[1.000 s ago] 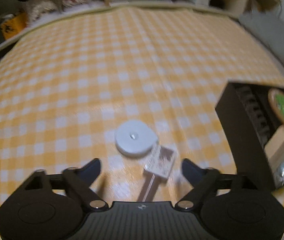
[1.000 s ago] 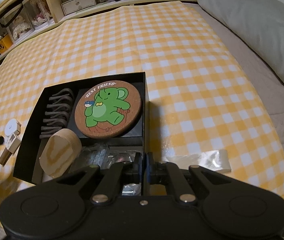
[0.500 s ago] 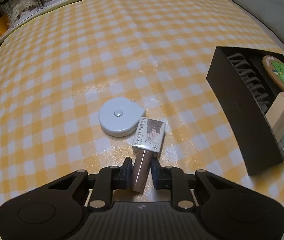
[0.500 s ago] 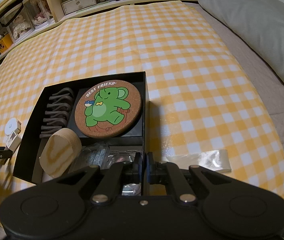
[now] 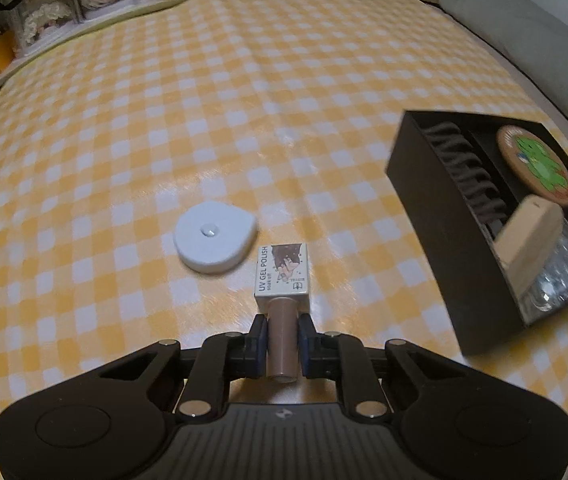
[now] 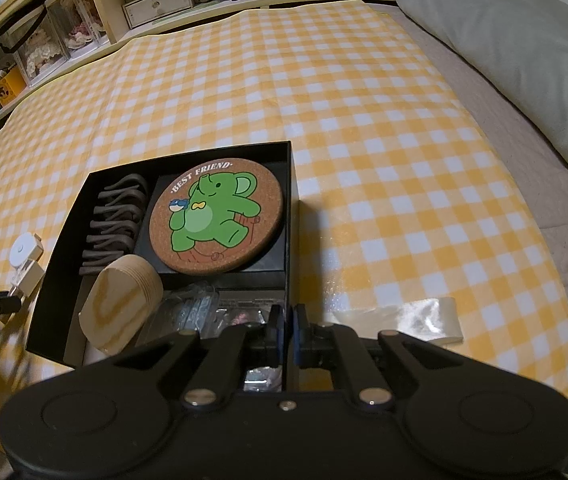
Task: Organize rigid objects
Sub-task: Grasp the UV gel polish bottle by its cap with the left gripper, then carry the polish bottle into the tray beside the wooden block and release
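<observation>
Left wrist view: the left gripper has clamped its two fingers on the tan cap of a gel polish bottle, whose white square body juts forward just past the fingertips over a yellow checked cloth. A white round disc lies just ahead and to the left of the bottle, close beside it. Ahead to the right stands a black box.

Right wrist view: the right gripper is pinched shut on the near wall of the black box. Inside the box, ahead of the fingers, lie a cork coaster with a green elephant, dark hooks and a wooden block.
</observation>
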`<act>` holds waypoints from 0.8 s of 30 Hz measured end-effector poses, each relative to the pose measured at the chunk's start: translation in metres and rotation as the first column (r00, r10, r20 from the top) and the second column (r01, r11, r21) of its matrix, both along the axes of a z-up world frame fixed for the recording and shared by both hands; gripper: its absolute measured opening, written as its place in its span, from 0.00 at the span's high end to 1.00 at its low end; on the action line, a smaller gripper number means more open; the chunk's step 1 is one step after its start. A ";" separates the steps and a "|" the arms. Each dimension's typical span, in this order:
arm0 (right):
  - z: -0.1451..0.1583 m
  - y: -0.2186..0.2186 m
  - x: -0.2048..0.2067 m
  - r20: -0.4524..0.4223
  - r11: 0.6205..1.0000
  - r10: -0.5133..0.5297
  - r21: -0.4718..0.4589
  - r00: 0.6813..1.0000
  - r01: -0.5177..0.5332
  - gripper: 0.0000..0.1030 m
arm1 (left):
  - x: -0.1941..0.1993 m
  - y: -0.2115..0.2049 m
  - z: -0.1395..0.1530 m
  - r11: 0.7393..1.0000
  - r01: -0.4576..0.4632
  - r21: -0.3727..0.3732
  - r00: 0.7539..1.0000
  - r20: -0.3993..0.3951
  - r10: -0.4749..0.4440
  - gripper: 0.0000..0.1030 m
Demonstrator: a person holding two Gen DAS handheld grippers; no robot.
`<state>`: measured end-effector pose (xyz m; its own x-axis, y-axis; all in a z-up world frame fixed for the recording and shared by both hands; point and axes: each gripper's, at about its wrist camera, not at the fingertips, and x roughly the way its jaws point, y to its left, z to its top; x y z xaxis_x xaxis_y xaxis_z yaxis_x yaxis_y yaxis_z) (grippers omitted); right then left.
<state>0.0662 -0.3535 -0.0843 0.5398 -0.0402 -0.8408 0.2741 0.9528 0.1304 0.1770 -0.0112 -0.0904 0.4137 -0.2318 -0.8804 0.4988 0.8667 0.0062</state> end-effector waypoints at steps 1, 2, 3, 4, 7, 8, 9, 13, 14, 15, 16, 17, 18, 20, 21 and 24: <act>0.000 0.000 0.000 0.000 1.000 0.001 -0.001 1.000 -0.001 0.95 | -0.002 -0.002 -0.001 1.000 0.009 0.008 1.000 -0.009 -0.009 0.83; 0.000 0.000 0.000 -0.001 1.000 0.001 -0.001 1.000 -0.001 0.95 | -0.004 -0.002 -0.003 1.000 0.007 0.016 1.000 -0.006 -0.007 0.83; 0.000 0.000 0.000 -0.001 1.000 0.001 -0.002 1.000 -0.001 0.95 | -0.005 -0.003 -0.006 1.000 0.003 0.021 1.000 -0.002 -0.003 0.81; 0.000 0.000 0.000 -0.001 1.000 0.001 -0.002 1.000 -0.001 0.95 | -0.004 -0.004 -0.009 1.000 -0.008 0.022 1.000 0.005 0.007 0.80; 0.000 0.000 0.000 -0.001 1.000 0.001 -0.002 1.000 -0.001 0.95 | -0.001 -0.004 -0.013 0.999 -0.035 0.012 0.999 0.019 0.034 0.71; 0.000 0.000 0.000 0.000 1.000 0.001 -0.001 1.000 -0.001 0.95 | 0.001 -0.004 -0.014 0.999 -0.042 -0.001 0.999 0.029 0.042 0.70; 0.000 0.000 0.000 0.000 1.000 0.001 -0.001 1.000 -0.001 0.95 | 0.002 -0.003 -0.014 0.999 -0.051 -0.016 0.998 0.040 0.052 0.67; 0.000 0.000 0.000 -0.001 1.000 0.001 -0.003 1.000 -0.001 0.95 | 0.007 -0.003 -0.016 0.998 -0.065 -0.026 0.995 0.072 0.066 0.51; 0.000 0.000 0.000 -0.001 1.000 0.001 -0.003 1.000 -0.001 0.95 | 0.008 -0.003 -0.017 0.997 -0.065 -0.034 0.995 0.074 0.067 0.48; 0.000 0.001 0.000 -0.001 1.000 0.001 -0.002 1.000 -0.001 0.95 | 0.008 -0.003 -0.016 0.997 -0.066 -0.046 0.995 0.078 0.069 0.42; 0.000 0.001 0.000 0.000 1.000 0.001 -0.002 1.000 -0.001 0.95 | 0.009 -0.003 -0.016 0.996 -0.070 -0.058 0.994 0.077 0.074 0.38; 0.000 0.001 0.000 -0.001 1.000 0.001 -0.003 1.000 -0.001 0.95 | 0.010 -0.003 -0.016 0.995 -0.076 -0.071 0.994 0.075 0.081 0.38; 0.000 0.001 0.000 -0.001 1.000 0.001 -0.003 1.000 -0.001 0.95 | 0.011 -0.004 -0.016 0.993 -0.084 -0.085 0.993 0.070 0.090 0.38; 0.000 0.001 0.000 -0.001 1.000 0.002 -0.005 1.000 -0.002 0.95 | 0.013 -0.005 -0.017 0.989 -0.104 -0.108 0.992 0.063 0.111 0.38; 0.000 0.001 0.000 -0.001 1.000 0.002 -0.007 1.000 -0.002 0.95 | 0.014 -0.006 -0.018 0.987 -0.115 -0.108 0.990 0.064 0.122 0.39; 0.000 0.001 0.000 -0.001 1.000 0.002 -0.004 1.000 -0.002 0.95 | 0.019 -0.010 -0.022 0.985 -0.146 -0.092 0.986 0.068 0.152 0.63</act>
